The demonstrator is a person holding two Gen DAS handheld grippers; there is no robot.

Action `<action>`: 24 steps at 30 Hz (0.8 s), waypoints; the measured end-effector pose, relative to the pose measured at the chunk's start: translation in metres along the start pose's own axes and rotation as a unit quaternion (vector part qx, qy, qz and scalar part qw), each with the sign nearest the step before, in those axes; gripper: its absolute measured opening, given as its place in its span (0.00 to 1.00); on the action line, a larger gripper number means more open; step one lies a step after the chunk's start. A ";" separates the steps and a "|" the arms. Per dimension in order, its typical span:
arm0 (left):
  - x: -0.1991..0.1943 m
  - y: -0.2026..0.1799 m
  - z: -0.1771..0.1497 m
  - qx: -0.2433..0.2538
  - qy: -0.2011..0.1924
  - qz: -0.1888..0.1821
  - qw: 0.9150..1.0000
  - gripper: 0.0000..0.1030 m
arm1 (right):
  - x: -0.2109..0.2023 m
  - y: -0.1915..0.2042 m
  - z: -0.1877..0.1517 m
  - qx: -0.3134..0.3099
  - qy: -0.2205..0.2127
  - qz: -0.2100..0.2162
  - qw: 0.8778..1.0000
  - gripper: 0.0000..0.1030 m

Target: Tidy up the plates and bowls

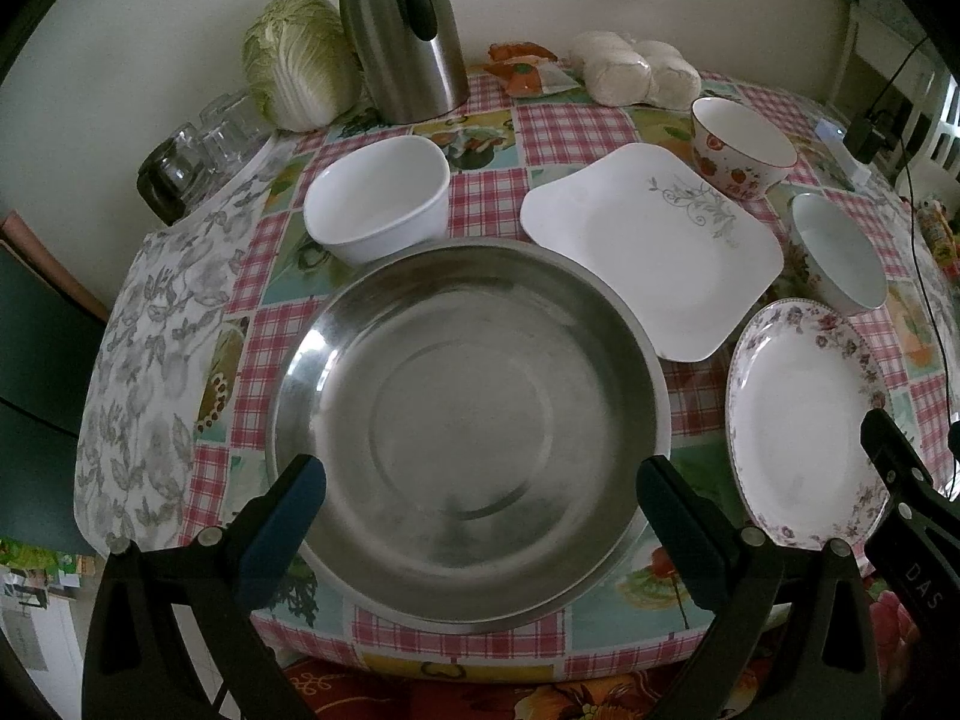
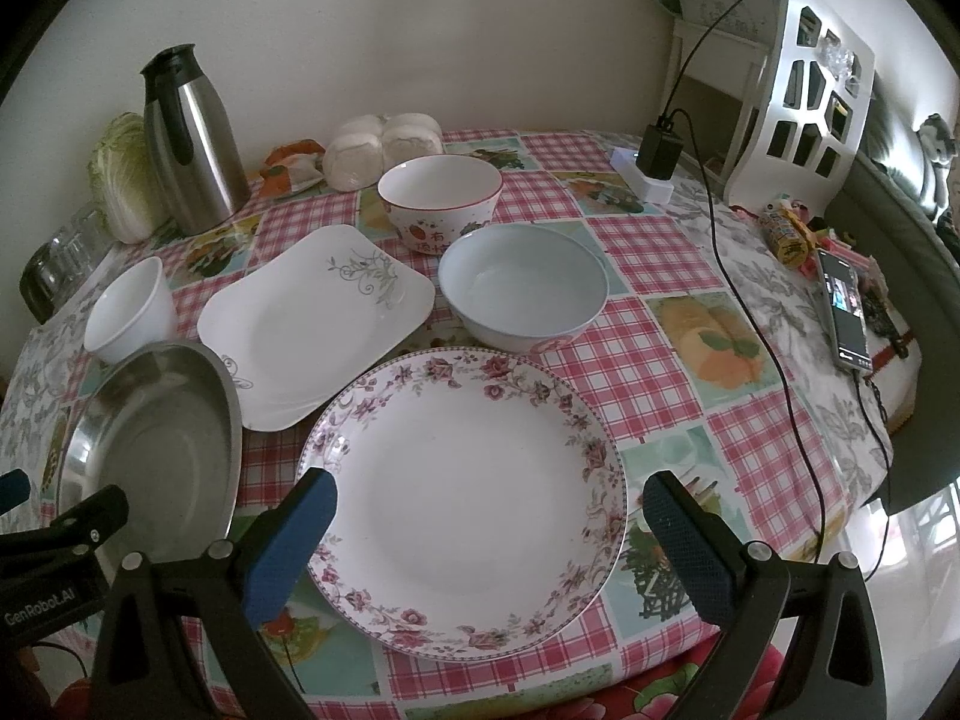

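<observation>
A wide steel basin sits at the table's near edge, and my left gripper hangs open above its near rim, empty. To its right lies a round floral-rimmed plate, over which my right gripper stands open and empty. Behind them rest a square white plate, a small white bowl, a pale blue-white bowl and a strawberry-patterned bowl.
A steel thermos jug, a cabbage, glasses and wrapped buns line the far edge by the wall. A phone, charger and cable lie at right. The checked tablecloth covers a round table.
</observation>
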State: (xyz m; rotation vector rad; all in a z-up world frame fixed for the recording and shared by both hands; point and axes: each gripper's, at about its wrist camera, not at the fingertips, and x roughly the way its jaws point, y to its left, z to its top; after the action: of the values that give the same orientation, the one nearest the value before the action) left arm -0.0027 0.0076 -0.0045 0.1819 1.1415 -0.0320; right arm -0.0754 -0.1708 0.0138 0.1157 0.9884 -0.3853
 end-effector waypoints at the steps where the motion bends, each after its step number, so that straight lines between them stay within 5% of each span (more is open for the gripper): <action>1: 0.000 0.000 0.000 0.000 0.000 0.000 1.000 1.00 | 0.000 0.000 0.000 0.000 0.000 0.000 1.000 1.00; 24: 0.005 0.008 0.003 -0.028 0.011 0.003 1.000 1.00 | 0.000 0.007 -0.001 -0.006 -0.001 0.008 1.000 1.00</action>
State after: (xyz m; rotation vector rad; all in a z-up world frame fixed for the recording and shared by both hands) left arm 0.0028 0.0154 -0.0070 0.1371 1.1631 0.0072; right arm -0.0735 -0.1642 0.0126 0.1113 0.9874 -0.3647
